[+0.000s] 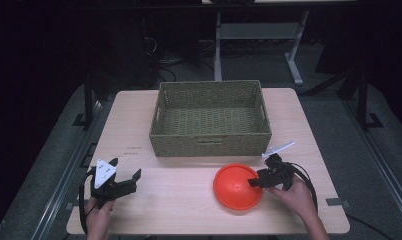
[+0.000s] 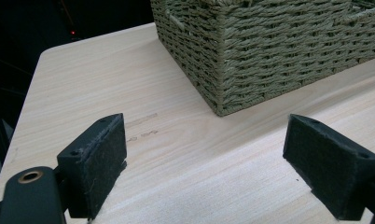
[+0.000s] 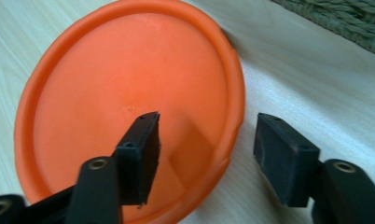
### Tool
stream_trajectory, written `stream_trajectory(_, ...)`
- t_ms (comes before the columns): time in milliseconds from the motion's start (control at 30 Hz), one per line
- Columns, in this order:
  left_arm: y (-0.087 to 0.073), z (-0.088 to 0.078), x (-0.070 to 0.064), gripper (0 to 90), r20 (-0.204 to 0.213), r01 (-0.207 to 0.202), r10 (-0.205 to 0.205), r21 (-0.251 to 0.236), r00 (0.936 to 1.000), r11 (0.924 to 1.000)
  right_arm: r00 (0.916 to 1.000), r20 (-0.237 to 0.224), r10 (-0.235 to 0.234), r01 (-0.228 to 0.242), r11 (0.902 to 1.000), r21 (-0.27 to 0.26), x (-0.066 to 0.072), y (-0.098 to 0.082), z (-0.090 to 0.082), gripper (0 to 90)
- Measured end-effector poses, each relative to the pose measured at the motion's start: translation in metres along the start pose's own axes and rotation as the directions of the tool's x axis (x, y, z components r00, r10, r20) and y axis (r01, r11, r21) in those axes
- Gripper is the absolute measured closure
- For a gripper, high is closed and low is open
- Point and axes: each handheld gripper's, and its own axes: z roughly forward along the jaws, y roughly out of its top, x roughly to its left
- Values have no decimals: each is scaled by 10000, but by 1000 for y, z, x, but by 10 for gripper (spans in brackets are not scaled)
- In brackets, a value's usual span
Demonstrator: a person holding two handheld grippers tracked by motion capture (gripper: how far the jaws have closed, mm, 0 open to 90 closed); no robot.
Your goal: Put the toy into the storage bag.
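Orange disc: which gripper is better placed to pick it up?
Right. The right gripper is open with the orange disc's rim between its fingers. The left gripper is open over bare table, well off to the side.
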Motion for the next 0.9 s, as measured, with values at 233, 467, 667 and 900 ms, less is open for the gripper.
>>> stream_trajectory(233,1,0,-1,128,44,-78,78,-17,10000,10000,9999,9,-117,117,9999,2,1,0,2,513)
stream_trajectory(467,1,0,-1,128,36,-56,56,-32,10000,10000,9998,168,-76,79,9998,-175,-1,0,1,617)
stream_trajectory(667,1,0,-2,128,38,-142,142,6,9999,9999,9999,143,-49,52,9997,-239,-1,0,-4,680)
stream_trajectory(900,1,0,-2,128,75,-268,268,46,9996,9996,9999,44,122,-120,9992,-369,0,-1,-8,719)
